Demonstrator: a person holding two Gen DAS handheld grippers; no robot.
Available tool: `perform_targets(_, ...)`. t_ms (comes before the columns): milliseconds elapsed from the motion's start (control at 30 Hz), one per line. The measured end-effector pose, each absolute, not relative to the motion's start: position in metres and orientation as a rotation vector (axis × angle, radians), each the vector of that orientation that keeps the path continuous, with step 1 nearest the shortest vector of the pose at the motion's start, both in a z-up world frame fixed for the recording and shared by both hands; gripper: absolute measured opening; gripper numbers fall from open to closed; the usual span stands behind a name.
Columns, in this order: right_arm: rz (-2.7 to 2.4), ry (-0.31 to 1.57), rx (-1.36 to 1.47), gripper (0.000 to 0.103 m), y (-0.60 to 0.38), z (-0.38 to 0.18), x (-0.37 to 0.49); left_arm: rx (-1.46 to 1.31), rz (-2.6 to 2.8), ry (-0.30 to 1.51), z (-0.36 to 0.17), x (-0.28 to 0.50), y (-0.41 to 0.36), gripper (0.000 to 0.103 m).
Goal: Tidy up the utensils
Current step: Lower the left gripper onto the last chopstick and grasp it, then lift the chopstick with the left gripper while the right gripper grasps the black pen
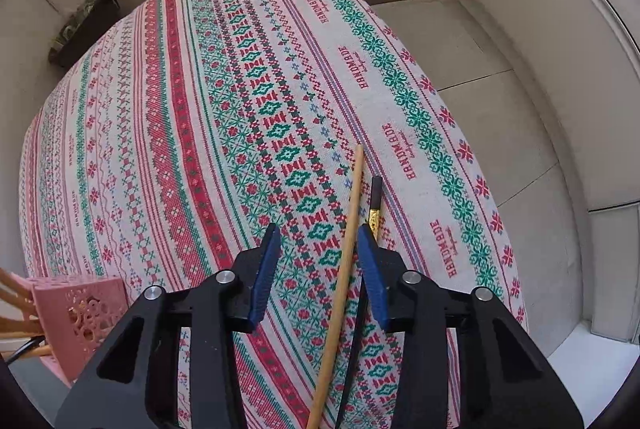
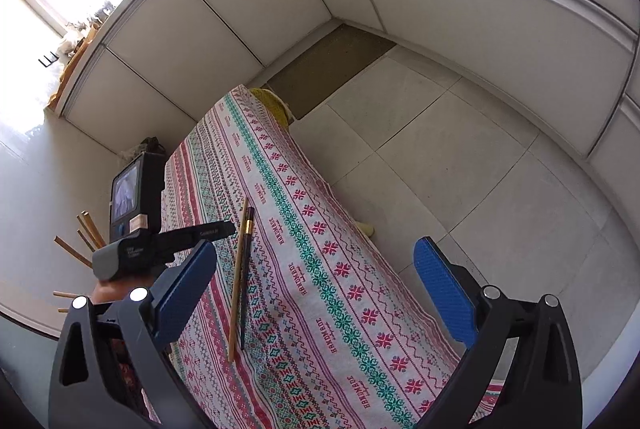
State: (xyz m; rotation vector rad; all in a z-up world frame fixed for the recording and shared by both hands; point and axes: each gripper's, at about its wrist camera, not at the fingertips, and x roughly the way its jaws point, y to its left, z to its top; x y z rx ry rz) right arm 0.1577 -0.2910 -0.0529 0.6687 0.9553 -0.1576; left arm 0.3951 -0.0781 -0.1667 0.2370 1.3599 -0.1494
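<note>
A wooden chopstick (image 1: 344, 257) and a black chopstick with a gold band (image 1: 375, 205) lie side by side on the patterned tablecloth (image 1: 200, 109). My left gripper (image 1: 316, 241) is open and hovers low over them; the wooden chopstick lies between its blue pads, the black one runs under the right pad. In the right wrist view both chopsticks (image 2: 240, 269) lie near the table's left edge, with the left gripper body (image 2: 160, 245) beside them. My right gripper (image 2: 316, 261) is wide open and empty above the table. A pink perforated holder (image 1: 80, 313) holds several wooden chopsticks.
The table stands on a tiled floor (image 2: 460, 157) with white cabinet fronts (image 2: 240, 1) around it. A dark camouflage bag (image 1: 84, 25) lies on the floor past the far table edge. The holder's chopsticks (image 2: 76, 249) stick out at the left.
</note>
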Motion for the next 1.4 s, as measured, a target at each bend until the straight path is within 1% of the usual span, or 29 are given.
perform_targets(167, -0.157, 0.944, 0.699, 0.096, -0.3, -0.052, 0.157, 0.26, -0.163, 1.388, -0.181, 0.401, -0.084, 0.032)
perform_targets(267, -0.16, 0.956, 0.7, 0.096, -0.303, -0.054, 0.158, 0.276, -0.173, 1.393, -0.189, 0.401, -0.088, 0.019)
perform_targets(300, -0.161, 0.965, 0.697, 0.096, -0.303, -0.056, 0.159, 0.276, -0.185, 1.398, -0.19, 0.401, -0.091, 0.012)
perform_targets(333, -0.163, 0.97, 0.694, 0.096, -0.304, -0.057, 0.159, 0.28, -0.192, 1.403, -0.19, 0.4, -0.093, 0.008)
perform_targets(367, -0.168, 0.974, 0.69, 0.096, -0.304, -0.057, 0.16, 0.29, -0.189, 1.404, -0.19, 0.398, -0.095, 0.006)
perform_targets(467, -0.193, 0.981, 0.671, 0.096, -0.302, -0.06, 0.162, 0.256, -0.172, 1.38, -0.19, 0.387, -0.093, 0.005)
perform_targets(600, -0.225, 0.998, 0.578, 0.096, -0.29, -0.065, 0.17, 0.174, -0.166, 1.311, -0.182, 0.346, -0.066, 0.005)
perform_targets(733, -0.204, 0.987, 0.429, 0.096, -0.258, -0.068, 0.192, 0.043, -0.221, 1.2, -0.147, 0.274, -0.025, 0.005)
perform_targets(867, -0.156, 1.041, 0.383, 0.093, -0.221, -0.08, 0.226, -0.011, -0.256, 1.066, -0.1, 0.198, 0.013, 0.005)
perform_targets(933, -0.161, 1.085, 0.344, 0.085, -0.202, -0.089, 0.25, -0.032, -0.255, 1.002, -0.075, 0.173, 0.033, 0.005)
perform_targets(1000, -0.177, 1.156, 0.332, 0.068, -0.184, -0.101, 0.277, -0.037, -0.245, 0.92, -0.048, 0.144, 0.046, 0.005)
perform_targets(1133, -0.283, 1.235, 0.275, 0.063, -0.157, -0.125, 0.315, -0.095, -0.263, 0.799, -0.008, 0.125, 0.075, 0.005)
perform_targets(1233, -0.358, 1.273, 0.175, 0.063, -0.138, -0.14, 0.33, -0.12, -0.276, 0.744, 0.011, 0.113, 0.084, 0.005)
perform_targets(1267, -0.37, 1.294, 0.167, 0.059, -0.135, -0.146, 0.333, -0.127, -0.28, 0.733, 0.014, 0.114, 0.084, 0.005)
perform_targets(1300, -0.374, 1.314, 0.161, 0.049, -0.133, -0.153, 0.334, -0.129, -0.283, 0.722, 0.017, 0.112, 0.086, 0.005)
perform_targets(1333, -0.372, 1.342, 0.15, 0.041, -0.128, -0.16, 0.335, -0.131, -0.284, 0.71, 0.021, 0.109, 0.088, 0.005)
perform_targets(1400, -0.371, 1.316, 0.099, 0.01, -0.115, -0.164, 0.332, -0.136, -0.29, 0.694, 0.029, 0.098, 0.092, 0.005)
